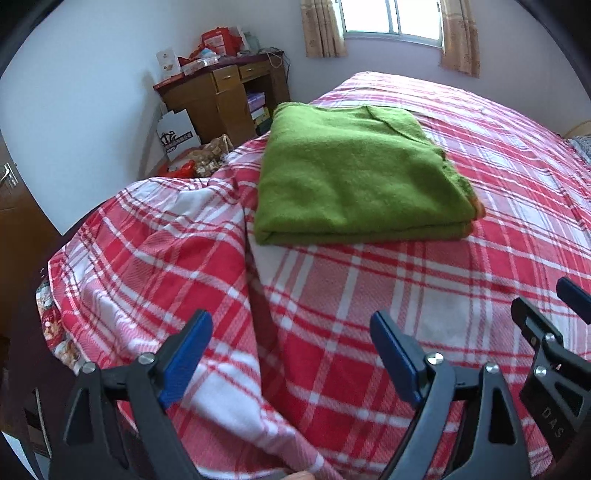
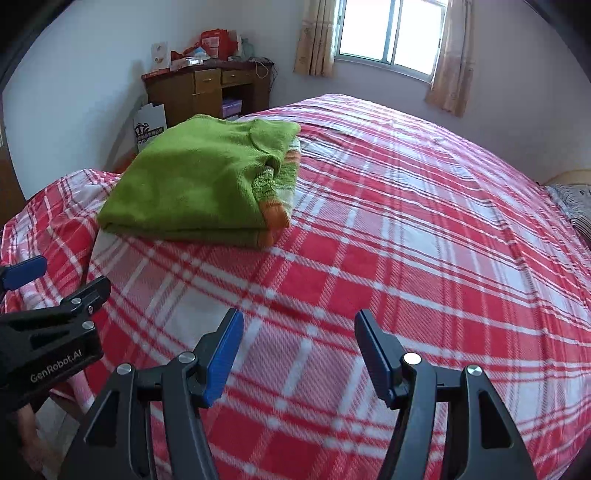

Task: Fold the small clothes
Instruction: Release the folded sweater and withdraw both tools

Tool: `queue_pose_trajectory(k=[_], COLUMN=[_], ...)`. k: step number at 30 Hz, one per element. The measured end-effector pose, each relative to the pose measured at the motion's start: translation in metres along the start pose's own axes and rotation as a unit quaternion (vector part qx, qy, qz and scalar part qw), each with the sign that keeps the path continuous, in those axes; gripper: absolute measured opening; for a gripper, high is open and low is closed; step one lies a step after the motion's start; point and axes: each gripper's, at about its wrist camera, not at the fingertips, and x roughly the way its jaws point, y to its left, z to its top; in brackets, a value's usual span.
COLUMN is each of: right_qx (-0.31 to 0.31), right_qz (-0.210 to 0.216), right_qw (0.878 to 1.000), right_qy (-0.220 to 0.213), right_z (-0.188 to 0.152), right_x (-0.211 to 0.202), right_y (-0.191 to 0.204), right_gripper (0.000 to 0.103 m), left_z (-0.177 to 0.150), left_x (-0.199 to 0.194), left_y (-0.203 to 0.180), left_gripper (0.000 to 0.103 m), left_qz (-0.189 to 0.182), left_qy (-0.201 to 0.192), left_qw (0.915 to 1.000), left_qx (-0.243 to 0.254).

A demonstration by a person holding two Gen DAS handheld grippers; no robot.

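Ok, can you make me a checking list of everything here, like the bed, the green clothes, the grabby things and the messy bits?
Surface: bed cover, red and white plaid, rumpled at the left corner.
Job's things: green sweater, folded, lying on the cover; striped, orange-edged knit shows at its right side.
Clutter: boxes and red bags on the wooden desk; more bags on the floor beside it.
Grippers: left gripper open, empty; right gripper open, empty; fingers apart from the sweater.
Cables: a cord hangs at the desk's right end.
Surroundings: window with curtains, pale walls.
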Motion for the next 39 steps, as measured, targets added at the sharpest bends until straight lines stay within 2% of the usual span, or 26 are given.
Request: queue_pose_trajectory(k=[3,11,14,18,28,34,36,39], right_qx=[0.002,0.023,0.03,0.025,0.045,0.048,0.046,0.048], right_qz=[-0.001,-0.001,0.0,-0.012,0.012,0.02,0.016,0.005], right_qw=[1.0,1.0,1.0,0.999,0.993,0.984,0.98,0.973], right_qy=[-0.001,-0.003,-0.005,-0.02,-0.111,-0.171,-0.193,-0.226], right_z=[-0.004,-0.007,-0.004,0.003,0.024,0.034,0.037,0.039], right_x=[-0.013,-0.043,-0.054,-0.073,-0.14,-0.177,-0.189,-0.202], right_y=[-0.002,-0.009,-0.011,-0.008,-0.011,-0.012,-0.011,-0.01], right_gripper=[0.063,0.063,0.063,0.063,0.064,0.065,0.07,0.071], left_z=[-0.003,-0.004,-0.003,-0.002,0.01,0.014,0.014,0.014], left_x=[-0.01,-0.042,-0.059,-0.079,-0.139,-0.167,-0.174,-0.182], left_y=[0.004,0.009,0.01,0.011,0.024,0.032,0.033,0.036], left_gripper=[0.099,0.1,0.101,0.101,0.103,0.103,0.103,0.103], left_qz=[-0.004,-0.02,-0.032,-0.022,-0.027,-0.027,-0.024,-0.023], left_qy=[0.0,-0.026,-0.044,-0.075,-0.166,-0.207,-0.219,-0.231], left_qw=[1.0,0.9995,0.9985,0.9969,0.9857,0.9779,0.9754,0.9724], left_qx=[-0.008,-0.006,-0.003,0.006,-0.005,-0.016,-0.017,-0.022])
